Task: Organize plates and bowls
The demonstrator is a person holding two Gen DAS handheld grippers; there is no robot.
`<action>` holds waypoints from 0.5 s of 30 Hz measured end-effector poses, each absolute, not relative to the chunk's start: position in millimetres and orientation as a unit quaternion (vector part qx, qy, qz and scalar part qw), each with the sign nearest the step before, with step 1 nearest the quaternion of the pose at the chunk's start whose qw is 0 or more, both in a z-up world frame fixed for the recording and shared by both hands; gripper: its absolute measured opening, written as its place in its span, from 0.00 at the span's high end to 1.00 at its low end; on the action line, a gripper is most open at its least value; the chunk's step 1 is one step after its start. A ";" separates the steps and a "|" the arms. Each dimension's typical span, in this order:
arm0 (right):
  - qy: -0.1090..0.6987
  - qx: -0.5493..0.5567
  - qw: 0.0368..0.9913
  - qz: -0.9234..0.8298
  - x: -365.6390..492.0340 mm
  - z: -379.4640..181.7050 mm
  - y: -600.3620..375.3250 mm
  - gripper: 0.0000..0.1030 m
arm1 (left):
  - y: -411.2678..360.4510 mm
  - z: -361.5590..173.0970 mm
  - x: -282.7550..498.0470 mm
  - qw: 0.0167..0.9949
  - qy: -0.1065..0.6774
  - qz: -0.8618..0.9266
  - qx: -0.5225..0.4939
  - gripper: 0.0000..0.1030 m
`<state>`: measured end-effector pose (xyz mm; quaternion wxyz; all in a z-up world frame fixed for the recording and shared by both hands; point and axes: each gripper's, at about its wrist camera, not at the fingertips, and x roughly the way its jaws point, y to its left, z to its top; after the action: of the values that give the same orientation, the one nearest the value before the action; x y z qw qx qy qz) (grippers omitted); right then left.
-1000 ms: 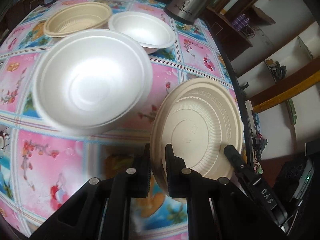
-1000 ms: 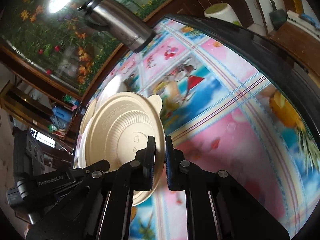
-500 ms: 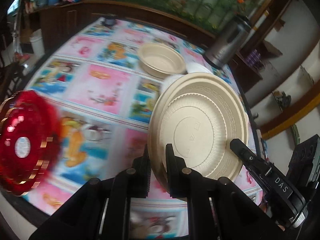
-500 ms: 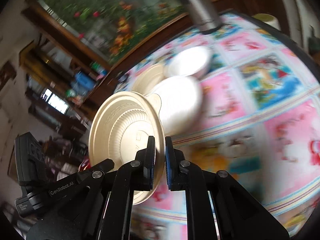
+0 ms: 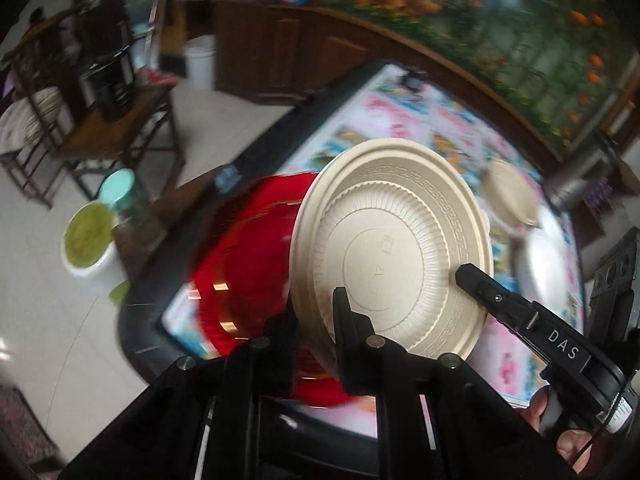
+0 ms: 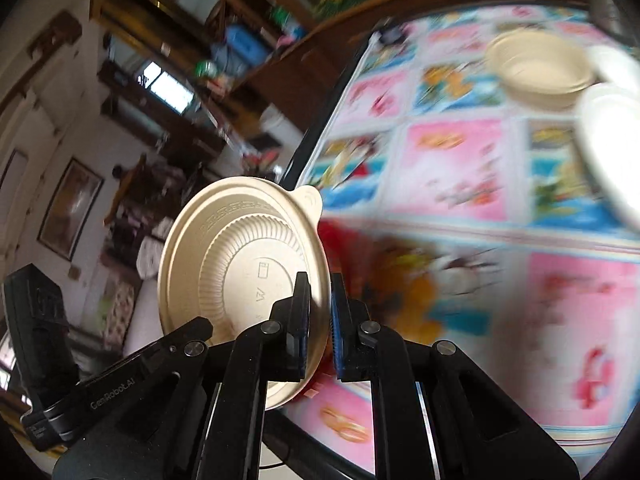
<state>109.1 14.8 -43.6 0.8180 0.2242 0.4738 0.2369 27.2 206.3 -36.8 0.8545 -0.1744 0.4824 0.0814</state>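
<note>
A beige, ribbed disposable plate [image 5: 392, 256], thin and probably light and slightly flexible, is held on edge above the corner of the picture-patterned table [image 6: 460, 160], over a blurred red plate [image 5: 248, 264]. The left gripper [image 5: 316, 320] and right gripper [image 6: 319, 316] each clamp its rim from opposite sides. The rim looks the best hold; firmer pressure could buckle it.

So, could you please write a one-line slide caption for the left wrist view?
Both grippers clamp a beige plate by its rim, held on edge above a red plate near the table corner.
</note>
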 end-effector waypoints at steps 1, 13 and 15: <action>0.477 0.220 0.817 0.238 110.2 -45.6 23.0 0.91 | 213.6 -40.9 28.4 0.851 0.486 0.087 -0.177 0.87; 0.501 0.155 0.823 0.217 122.6 -75.3 76.8 0.91 | 234.9 -76.3 40.6 0.827 0.532 0.118 -0.136 0.77; 0.493 0.128 0.836 0.203 118.7 -74.3 81.5 0.90 | 240.5 -75.6 38.5 0.828 0.533 0.115 -0.129 0.78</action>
<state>118.7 81.5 -74.3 0.8363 0.1276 0.4932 0.2027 38.5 240.5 -75.6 0.8281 -0.1290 0.5332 0.1154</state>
